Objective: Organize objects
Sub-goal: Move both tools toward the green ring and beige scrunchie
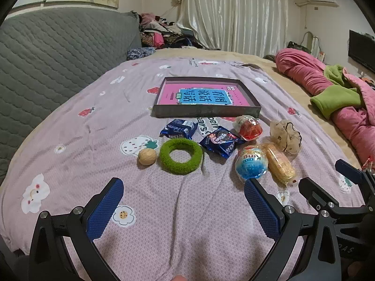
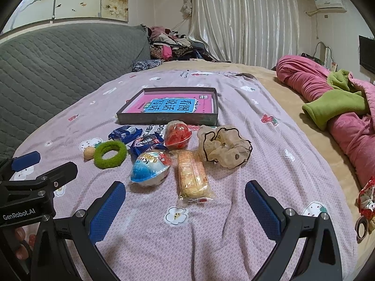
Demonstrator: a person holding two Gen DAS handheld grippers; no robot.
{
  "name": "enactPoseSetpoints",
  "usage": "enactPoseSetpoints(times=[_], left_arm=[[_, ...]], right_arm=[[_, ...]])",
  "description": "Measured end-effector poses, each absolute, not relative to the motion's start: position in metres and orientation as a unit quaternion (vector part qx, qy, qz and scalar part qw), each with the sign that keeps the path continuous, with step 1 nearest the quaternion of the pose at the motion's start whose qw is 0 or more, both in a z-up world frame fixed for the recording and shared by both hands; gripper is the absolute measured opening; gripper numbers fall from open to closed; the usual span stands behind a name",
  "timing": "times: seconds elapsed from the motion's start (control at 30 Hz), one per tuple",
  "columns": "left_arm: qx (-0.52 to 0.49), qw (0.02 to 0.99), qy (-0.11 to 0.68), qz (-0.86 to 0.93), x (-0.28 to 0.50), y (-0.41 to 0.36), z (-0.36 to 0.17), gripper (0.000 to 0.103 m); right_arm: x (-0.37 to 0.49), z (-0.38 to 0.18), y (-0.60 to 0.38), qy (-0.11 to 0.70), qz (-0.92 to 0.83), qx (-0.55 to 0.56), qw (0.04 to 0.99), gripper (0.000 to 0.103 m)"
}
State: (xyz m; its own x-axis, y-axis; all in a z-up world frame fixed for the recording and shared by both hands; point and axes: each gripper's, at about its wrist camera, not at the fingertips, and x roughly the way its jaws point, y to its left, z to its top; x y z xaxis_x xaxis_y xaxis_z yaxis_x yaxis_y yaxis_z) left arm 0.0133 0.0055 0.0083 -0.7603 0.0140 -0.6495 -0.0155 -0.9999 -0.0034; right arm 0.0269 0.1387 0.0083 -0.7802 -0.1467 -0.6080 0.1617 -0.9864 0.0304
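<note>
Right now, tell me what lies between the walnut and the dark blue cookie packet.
The green fuzzy ring lies between the walnut and the packet, in both views.

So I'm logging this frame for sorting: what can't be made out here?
- Book in the box: near edge hidden by the box wall, both views.
- Red floral item: cut by the right view's edge.
- Snack packs: print too small.
- Clothes pile: far, blurred.
</note>
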Motion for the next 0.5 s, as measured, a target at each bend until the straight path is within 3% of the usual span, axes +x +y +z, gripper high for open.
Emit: enactPoseSetpoints(times=[0.5], left_arm=[[-0.338,0.008,0.001,0.941,0.0186,0.0028,0.0166,0.102]], right_arm=[[0.0282,0.0098,0.1376,0.014,-0.944,0.319,0.084,0.103]])
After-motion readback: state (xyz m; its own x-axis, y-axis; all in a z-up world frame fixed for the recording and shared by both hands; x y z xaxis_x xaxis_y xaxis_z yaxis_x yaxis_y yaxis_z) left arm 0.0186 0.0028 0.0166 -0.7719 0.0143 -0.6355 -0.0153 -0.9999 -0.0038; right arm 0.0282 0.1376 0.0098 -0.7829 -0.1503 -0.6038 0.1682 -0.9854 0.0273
